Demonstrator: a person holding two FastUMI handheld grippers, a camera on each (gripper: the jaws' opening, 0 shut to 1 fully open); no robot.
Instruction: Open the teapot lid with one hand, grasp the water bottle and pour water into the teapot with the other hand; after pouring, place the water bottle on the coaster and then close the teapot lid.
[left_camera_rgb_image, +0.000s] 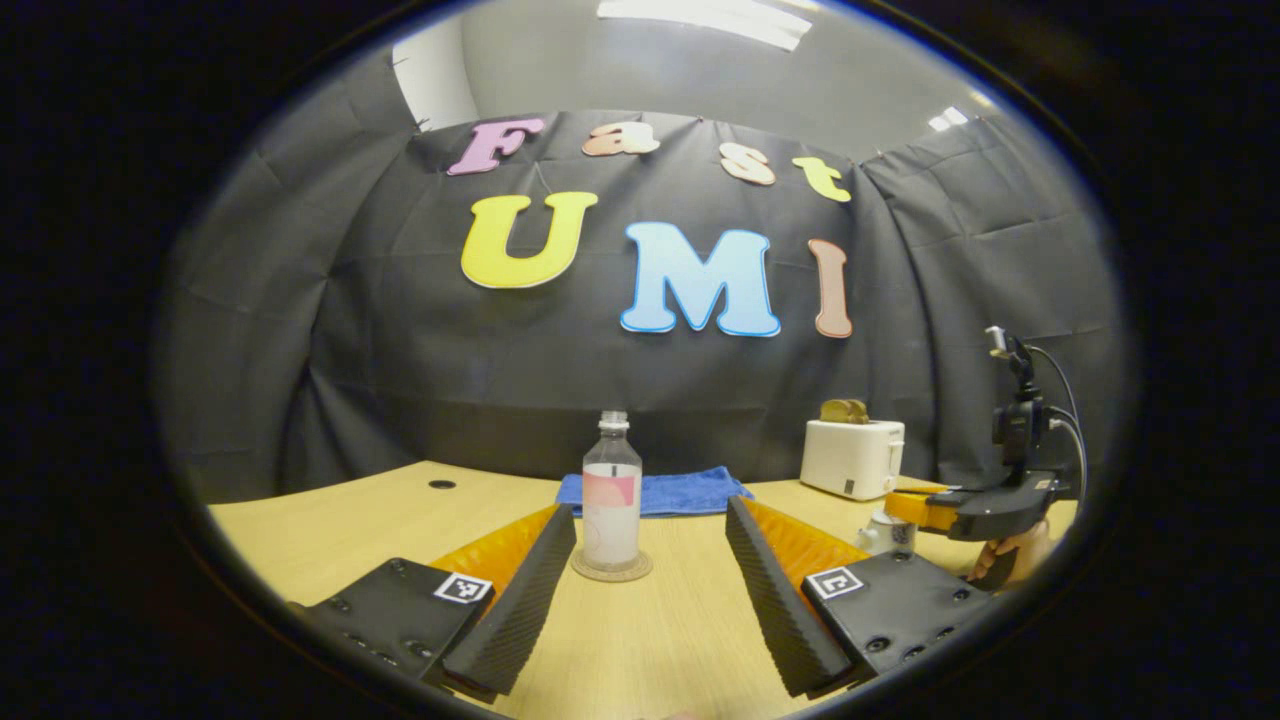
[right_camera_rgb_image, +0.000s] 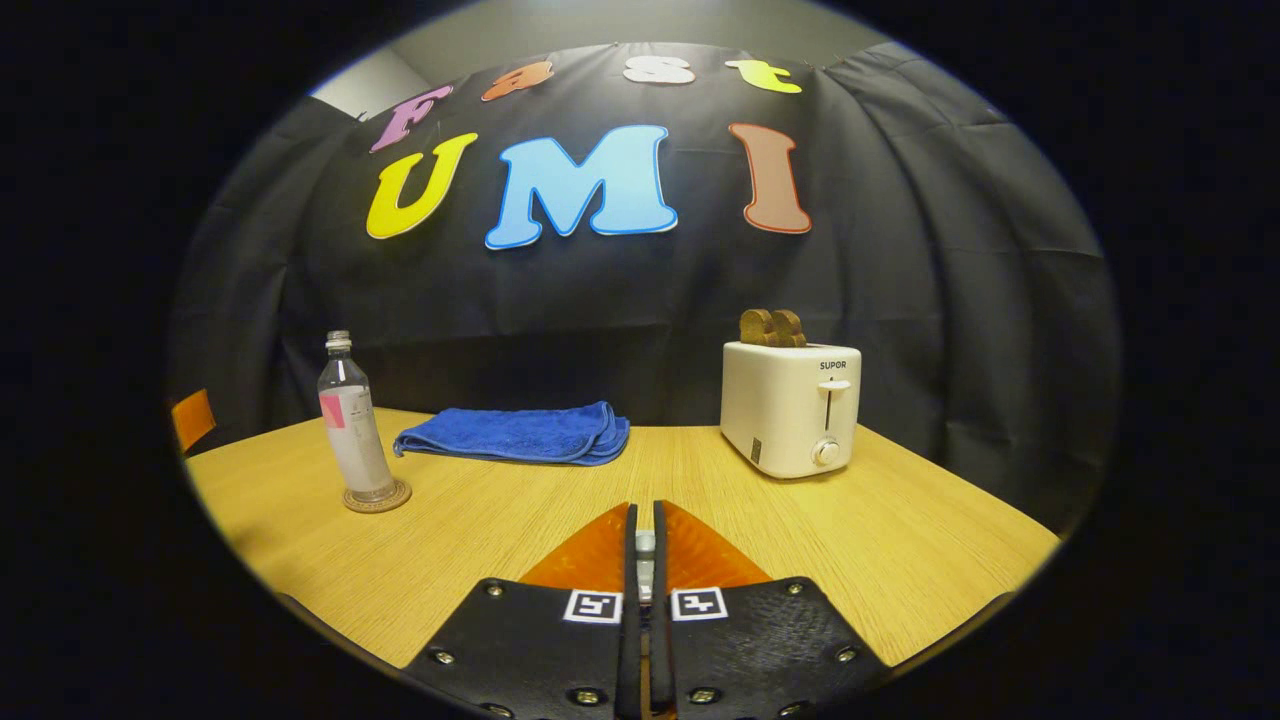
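1. Left gripper (left_camera_rgb_image: 650, 510): fingers spread wide apart, holding nothing, low over the light wooden table (left_camera_rgb_image: 650, 640).
2. Clear plastic water bottle with a pink-and-white label (left_camera_rgb_image: 611, 490): upright on the round brown coaster (left_camera_rgb_image: 640, 571), ahead of the left fingers and framed in the gap between them, touching neither.
3. Folded blue cloth towel (left_camera_rgb_image: 690, 490): beyond the bottle, past the left fingertips.
4. Cream 2-slot toaster with bread in it (left_camera_rgb_image: 852, 458): beyond the right-hand finger of the left gripper; in the right gripper view it stands ahead and to the right of that gripper's fingers.
5. Small white teapot (left_camera_rgb_image: 880, 535): just past the tip of the left gripper's right-hand finger, directly under the right gripper.
6. Right gripper (right_camera_rgb_image: 645, 515): fingers drawn almost together, with a small pale piece pinched in the slit, by my reading the knob of the teapot lid (right_camera_rgb_image: 645, 545). A hand (left_camera_rgb_image: 1010, 555) holds this gripper.

Status: the bottle stands where the task wants it. Whether the lid is seated or raised cannot be told. The scene fits the lid coming off with the bottle waiting, or going back on after pouring; the water level is too unclear to decide.
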